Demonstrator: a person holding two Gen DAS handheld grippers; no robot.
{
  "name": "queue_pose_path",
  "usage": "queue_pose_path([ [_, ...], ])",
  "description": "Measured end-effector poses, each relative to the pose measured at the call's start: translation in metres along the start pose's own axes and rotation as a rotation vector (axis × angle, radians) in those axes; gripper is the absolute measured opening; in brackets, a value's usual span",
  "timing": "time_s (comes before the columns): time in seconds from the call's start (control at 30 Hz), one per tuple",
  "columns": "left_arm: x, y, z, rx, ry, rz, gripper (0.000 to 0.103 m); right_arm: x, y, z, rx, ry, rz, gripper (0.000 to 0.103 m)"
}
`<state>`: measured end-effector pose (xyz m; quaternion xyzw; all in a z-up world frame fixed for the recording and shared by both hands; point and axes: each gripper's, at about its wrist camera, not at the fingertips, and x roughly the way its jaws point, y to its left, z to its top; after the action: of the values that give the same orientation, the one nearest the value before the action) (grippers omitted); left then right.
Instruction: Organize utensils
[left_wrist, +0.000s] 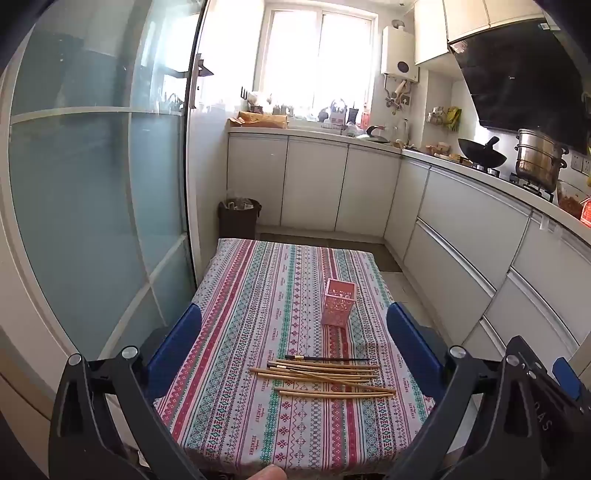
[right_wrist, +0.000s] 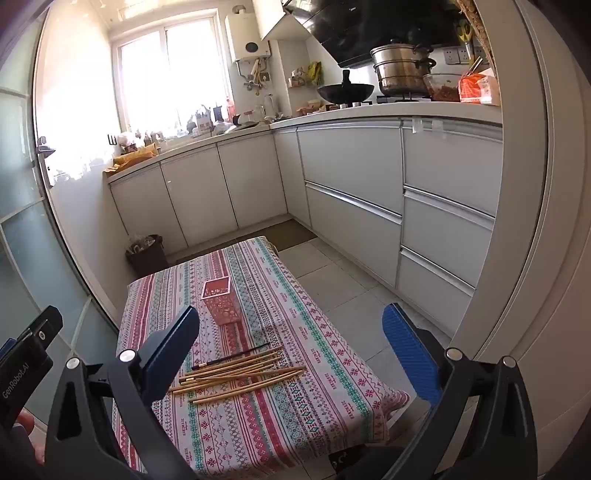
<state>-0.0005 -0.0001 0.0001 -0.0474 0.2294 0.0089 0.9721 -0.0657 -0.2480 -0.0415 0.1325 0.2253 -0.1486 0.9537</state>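
A pile of several wooden chopsticks (left_wrist: 325, 376) and a dark-handled paintbrush (left_wrist: 327, 358) lies on the patterned tablecloth (left_wrist: 236, 332) near the front. A pink perforated holder (left_wrist: 338, 302) stands upright behind them. My left gripper (left_wrist: 295, 325) is open and empty, held above the table's near edge. In the right wrist view the chopsticks (right_wrist: 240, 376), the brush (right_wrist: 232, 356) and the pink holder (right_wrist: 221, 301) show too. My right gripper (right_wrist: 291, 328) is open and empty, above the table's right front side.
The small table stands in a narrow kitchen. A glass sliding door (left_wrist: 92, 184) is on the left, white cabinets (left_wrist: 461, 240) on the right and back. A dark bin (left_wrist: 238, 218) stands behind the table. A wok (left_wrist: 480, 153) and steel pot (left_wrist: 539, 158) sit on the counter.
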Motion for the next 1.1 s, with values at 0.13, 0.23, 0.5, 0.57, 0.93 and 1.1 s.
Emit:
queue_pose_path([
  [0.13, 0.001, 0.000, 0.000, -0.003, 0.000, -0.001, 0.096, -0.008, 0.004, 0.002, -0.022, -0.022, -0.011, 0.097],
  [0.23, -0.004, 0.001, 0.005, -0.007, -0.007, 0.000, 0.096, -0.009, 0.004, 0.004, -0.019, -0.024, -0.010, 0.097],
  [0.5, -0.006, 0.006, 0.005, -0.012, -0.011, -0.005, 0.096, -0.011, 0.010, 0.006, -0.054, -0.029, -0.006, 0.097],
  [0.57, -0.007, 0.007, 0.006, -0.014, -0.013, -0.006, 0.096, -0.012, 0.011, 0.007, -0.058, -0.031, 0.000, 0.097],
  [0.93, -0.019, 0.004, 0.005, -0.027, -0.057, 0.029, 0.096, -0.020, 0.019, 0.013, -0.107, -0.068, -0.026, 0.097],
  [1.1, -0.023, 0.006, 0.006, -0.031, -0.063, 0.038, 0.096, -0.018, 0.023, 0.014, -0.120, -0.058, -0.031, 0.097],
])
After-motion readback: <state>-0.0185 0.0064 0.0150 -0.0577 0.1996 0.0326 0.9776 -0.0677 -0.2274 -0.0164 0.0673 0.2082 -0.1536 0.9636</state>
